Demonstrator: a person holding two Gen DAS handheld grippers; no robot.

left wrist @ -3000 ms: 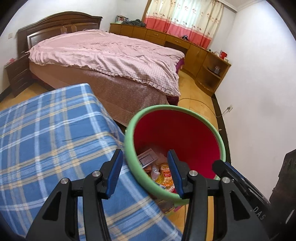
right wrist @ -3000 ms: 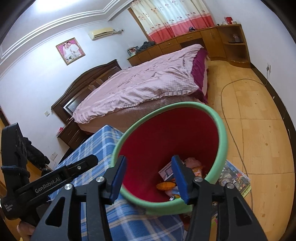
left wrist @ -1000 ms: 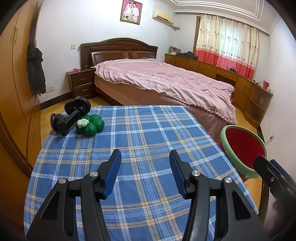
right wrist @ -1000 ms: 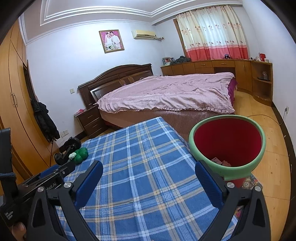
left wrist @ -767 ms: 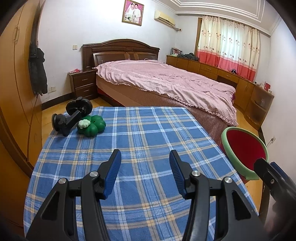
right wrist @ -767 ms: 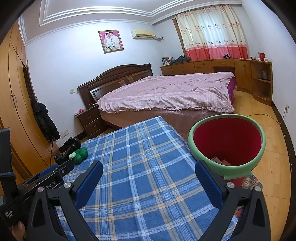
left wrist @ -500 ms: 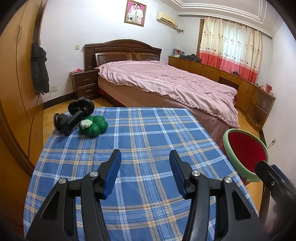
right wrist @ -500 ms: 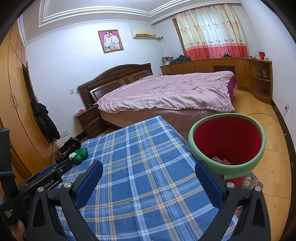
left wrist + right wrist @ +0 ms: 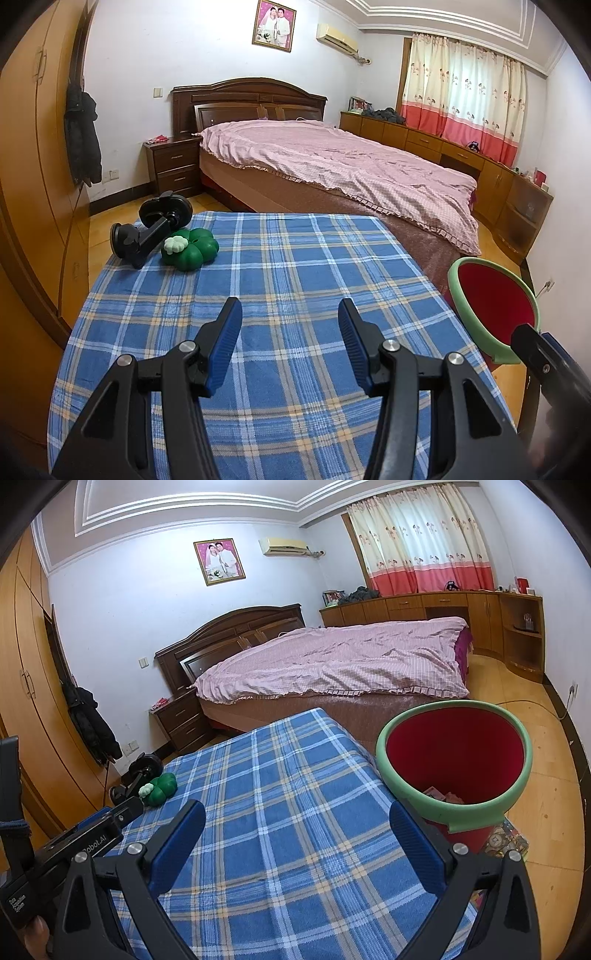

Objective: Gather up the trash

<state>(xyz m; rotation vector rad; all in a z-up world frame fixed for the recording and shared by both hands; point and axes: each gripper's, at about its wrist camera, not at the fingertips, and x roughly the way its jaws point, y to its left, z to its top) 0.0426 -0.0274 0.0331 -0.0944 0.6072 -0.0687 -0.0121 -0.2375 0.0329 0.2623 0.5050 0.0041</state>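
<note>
Bedroom, plaid table (image 9: pixel 295 280). Bin (image 9: pixel 454 764) off the table's right edge, nearer the right gripper (image 9: pixel 297 843), spread wide; left gripper (image 9: pixel 290 341) moderately open, both empty.

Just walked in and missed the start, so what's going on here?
A person holds tongs in each hand over a table with a blue plaid cloth, collecting trash. Both the left tongs and the right tongs are open and hold nothing. The red bin with a green rim stands beside the table and has some wrappers at the bottom. On the cloth only a green toy and a black mount lie at the far corner.
</note>
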